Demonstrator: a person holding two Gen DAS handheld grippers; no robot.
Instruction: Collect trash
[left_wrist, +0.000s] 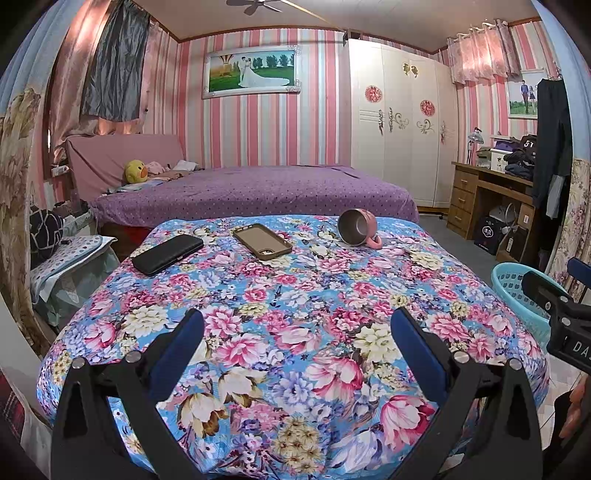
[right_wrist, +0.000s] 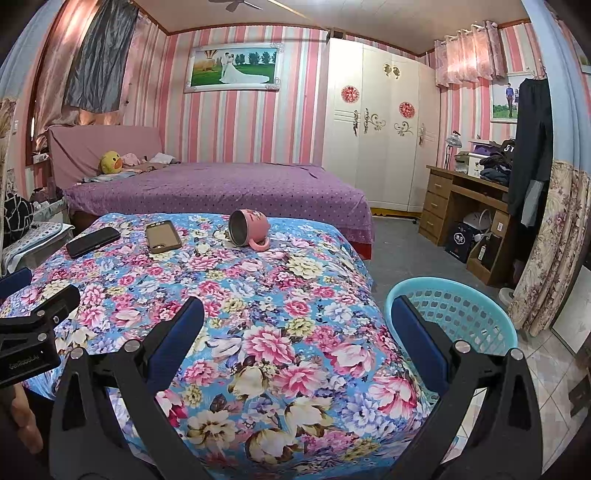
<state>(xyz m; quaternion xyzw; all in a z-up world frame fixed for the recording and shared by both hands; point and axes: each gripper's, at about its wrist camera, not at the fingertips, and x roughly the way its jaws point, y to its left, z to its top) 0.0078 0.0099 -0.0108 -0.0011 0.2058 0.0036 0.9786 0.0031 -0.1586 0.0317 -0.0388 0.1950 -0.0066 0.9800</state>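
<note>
Both grippers, left (left_wrist: 297, 328) & right (right_wrist: 297, 317), fingers wide apart w/ nothing between, over floral quilted cloth (left_wrist: 295, 295).

Table (left_wrist: 295, 295) near — far edge holds, left to right, phone (left_wrist: 167, 254), phone case (left_wrist: 262, 242), tipped mug (left_wrist: 357, 226), basket (right_wrist: 454, 317) right of table, bed (left_wrist: 255, 194) behind.

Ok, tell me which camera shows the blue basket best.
The right wrist view: the blue basket shows its rim and perforated wall, beside the floral table. The left wrist view catches only a sliver, partly behind the right gripper.
</note>
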